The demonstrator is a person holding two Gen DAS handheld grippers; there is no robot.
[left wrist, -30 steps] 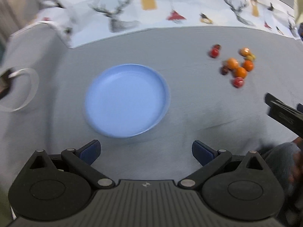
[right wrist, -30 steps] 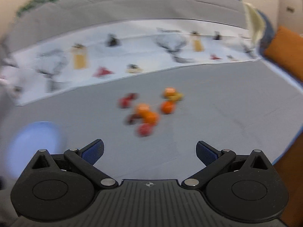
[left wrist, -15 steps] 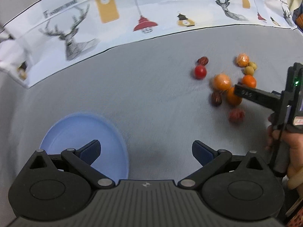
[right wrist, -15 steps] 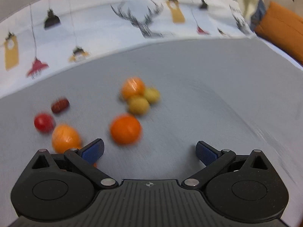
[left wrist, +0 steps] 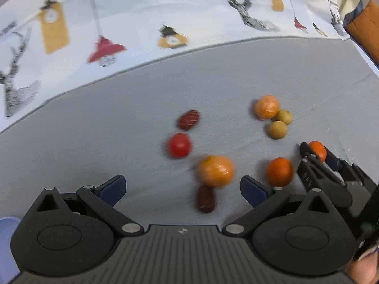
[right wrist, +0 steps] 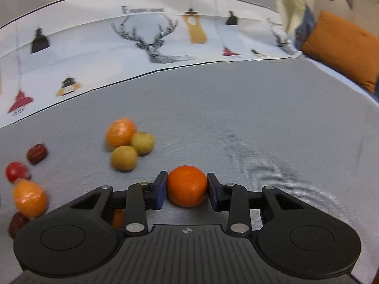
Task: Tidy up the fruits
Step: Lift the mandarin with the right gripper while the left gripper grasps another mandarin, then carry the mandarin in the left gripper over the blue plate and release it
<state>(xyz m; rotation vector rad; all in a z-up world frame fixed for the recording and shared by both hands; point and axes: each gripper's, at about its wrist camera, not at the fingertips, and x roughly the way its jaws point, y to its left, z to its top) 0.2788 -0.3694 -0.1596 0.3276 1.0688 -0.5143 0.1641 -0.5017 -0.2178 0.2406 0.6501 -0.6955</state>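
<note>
The right gripper point(right wrist: 187, 190) has just closed on a small orange point(right wrist: 187, 185), the left gripper point(left wrist: 182, 189) is wide open w/ nothing held, but round smooth fruit can slip out if lifted too fast

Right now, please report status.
Right gripper jaws just closed on round orange fruit. Left gripper open, empty. Nothing blocking.

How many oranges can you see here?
4. A held orange in the right gripper; a far orange beside two yellowish fruits; a blurred orange mid-cloth; a fourth orange near the held one. None looks hidden.
</note>
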